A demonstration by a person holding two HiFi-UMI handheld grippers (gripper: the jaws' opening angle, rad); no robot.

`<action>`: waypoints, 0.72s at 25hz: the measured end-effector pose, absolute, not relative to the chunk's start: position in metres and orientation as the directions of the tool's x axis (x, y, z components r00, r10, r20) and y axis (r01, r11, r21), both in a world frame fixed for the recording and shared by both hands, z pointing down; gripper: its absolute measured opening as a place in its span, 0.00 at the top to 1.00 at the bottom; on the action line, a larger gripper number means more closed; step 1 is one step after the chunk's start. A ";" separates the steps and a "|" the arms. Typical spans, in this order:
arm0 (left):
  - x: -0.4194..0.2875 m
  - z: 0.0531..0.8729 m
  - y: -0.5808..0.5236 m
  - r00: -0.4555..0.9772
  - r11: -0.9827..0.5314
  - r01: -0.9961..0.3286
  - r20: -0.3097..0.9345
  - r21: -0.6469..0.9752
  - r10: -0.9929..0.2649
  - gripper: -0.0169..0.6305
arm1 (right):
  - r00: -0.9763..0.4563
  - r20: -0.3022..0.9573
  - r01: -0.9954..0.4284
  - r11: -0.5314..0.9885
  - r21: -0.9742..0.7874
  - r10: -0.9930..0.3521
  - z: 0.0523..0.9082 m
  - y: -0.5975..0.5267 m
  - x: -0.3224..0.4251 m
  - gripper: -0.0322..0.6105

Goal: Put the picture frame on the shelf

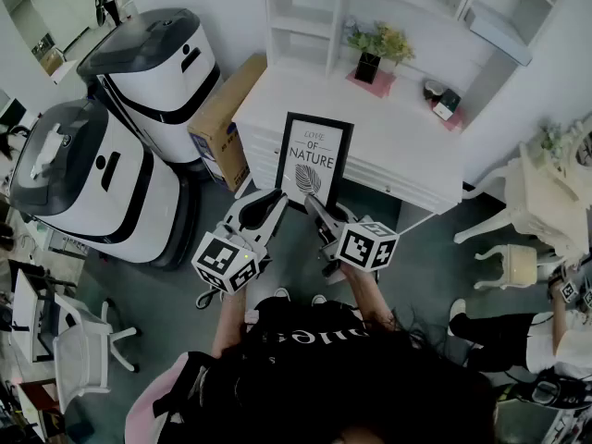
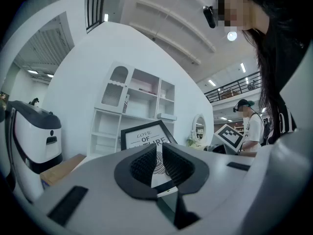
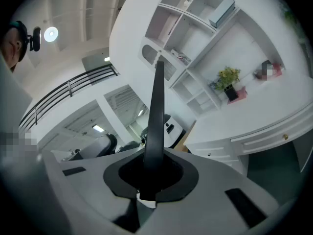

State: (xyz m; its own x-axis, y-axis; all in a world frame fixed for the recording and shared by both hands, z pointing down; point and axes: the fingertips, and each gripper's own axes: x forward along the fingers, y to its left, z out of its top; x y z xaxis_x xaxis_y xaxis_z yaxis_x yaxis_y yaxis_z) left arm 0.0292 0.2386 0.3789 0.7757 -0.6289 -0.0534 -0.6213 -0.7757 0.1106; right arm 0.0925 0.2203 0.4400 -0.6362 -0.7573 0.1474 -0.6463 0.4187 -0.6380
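A black picture frame (image 1: pixel 314 158) with a "LOVE OF NATURE" leaf print stands upright in front of the white shelf unit's counter (image 1: pixel 393 141). My right gripper (image 1: pixel 314 203) is shut on the frame's lower edge; in the right gripper view the frame (image 3: pixel 157 111) runs edge-on up out of that gripper (image 3: pixel 155 169). My left gripper (image 1: pixel 265 202) is open just left of the frame's bottom corner, holding nothing. In the left gripper view the print (image 2: pixel 146 137) shows beyond the parted fingers of this gripper (image 2: pixel 157 156). The shelf compartments (image 1: pixel 301 17) rise behind the counter.
On the counter are a potted plant (image 1: pixel 375 49) on a pink mat and small items (image 1: pixel 444 100). A cardboard box (image 1: pixel 222 109) and two white-and-black machines (image 1: pixel 157 63) (image 1: pixel 83 183) stand at the left. White furniture (image 1: pixel 541 192) and another person (image 1: pixel 518 336) are at the right.
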 end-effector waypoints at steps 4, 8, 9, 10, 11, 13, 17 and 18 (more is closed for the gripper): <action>0.023 0.381 0.238 0.776 -0.776 -0.620 -0.049 0.118 -0.628 0.90 | -0.631 0.146 -0.645 0.411 -0.645 -0.762 0.441 0.220 0.090 0.85; 0.014 0.382 0.236 0.780 -0.779 -0.615 -0.052 0.124 -0.624 0.90 | -0.624 0.145 -0.640 0.395 -0.659 -0.768 0.444 0.218 0.084 0.85; 0.011 0.382 0.235 0.782 -0.781 -0.612 -0.052 0.125 -0.621 0.90 | -0.624 0.141 -0.631 0.389 -0.671 -0.769 0.444 0.217 0.082 0.85; 0.008 0.383 0.234 0.784 -0.783 -0.610 -0.052 0.126 -0.619 0.90 | -0.624 0.136 -0.622 0.383 -0.682 -0.770 0.445 0.216 0.080 0.85; 0.006 0.383 0.232 0.786 -0.785 -0.606 -0.052 0.128 -0.616 0.90 | -0.624 0.133 -0.615 0.379 -0.691 -0.770 0.445 0.215 0.077 0.85; 0.000 0.385 0.230 0.792 -0.790 -0.599 -0.051 0.131 -0.609 0.90 | -0.622 0.132 -0.612 0.375 -0.696 -0.772 0.446 0.212 0.071 0.85; -0.011 0.386 0.228 0.806 -0.804 -0.580 -0.051 0.131 -0.590 0.90 | -0.616 0.141 -0.620 0.366 -0.694 -0.775 0.450 0.210 0.059 0.85; -0.014 0.387 0.228 0.809 -0.807 -0.576 -0.052 0.131 -0.585 0.90 | -0.616 0.141 -0.619 0.365 -0.696 -0.775 0.450 0.210 0.056 0.85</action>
State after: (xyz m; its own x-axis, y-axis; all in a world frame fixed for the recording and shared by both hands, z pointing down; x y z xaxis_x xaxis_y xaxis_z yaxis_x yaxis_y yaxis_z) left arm -0.0140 0.2276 0.3867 0.8090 -0.5855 -0.0523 -0.5757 -0.8072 0.1307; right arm 0.0556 0.2095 0.4504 -0.6158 -0.7752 0.1407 -0.6187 0.3651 -0.6957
